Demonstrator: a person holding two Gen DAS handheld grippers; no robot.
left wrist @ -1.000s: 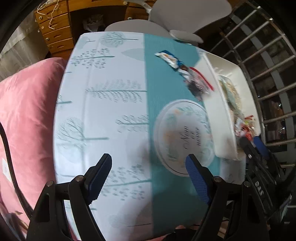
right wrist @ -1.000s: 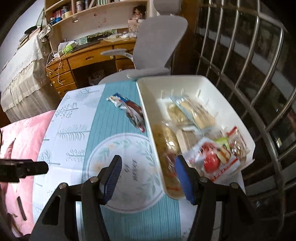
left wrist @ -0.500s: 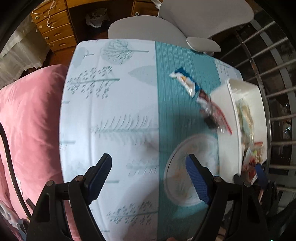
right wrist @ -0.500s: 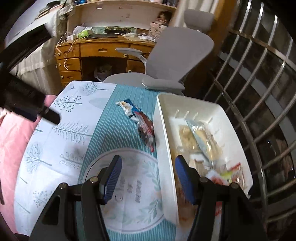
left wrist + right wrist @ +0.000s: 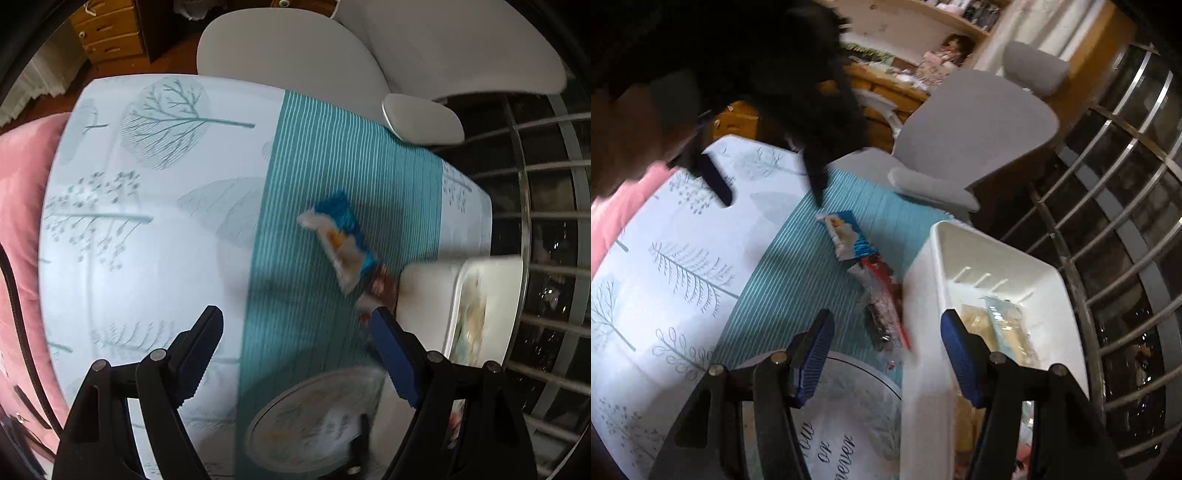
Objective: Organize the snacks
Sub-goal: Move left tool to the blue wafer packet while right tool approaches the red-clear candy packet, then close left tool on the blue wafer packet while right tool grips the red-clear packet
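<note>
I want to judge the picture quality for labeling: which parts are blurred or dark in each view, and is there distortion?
Left wrist view: the blue snack packet and white bin are smeared by motion, and the table edge bows from the fisheye lens. Right wrist view: a dark, blurred left gripper fills the upper left, the red snack packet is soft, and the window bars curve.

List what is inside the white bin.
The white bin holds a clear-wrapped pale pastry and a yellowish snack beside it. The nearer end is hidden behind the right gripper, and blur obscures the rest.
</note>
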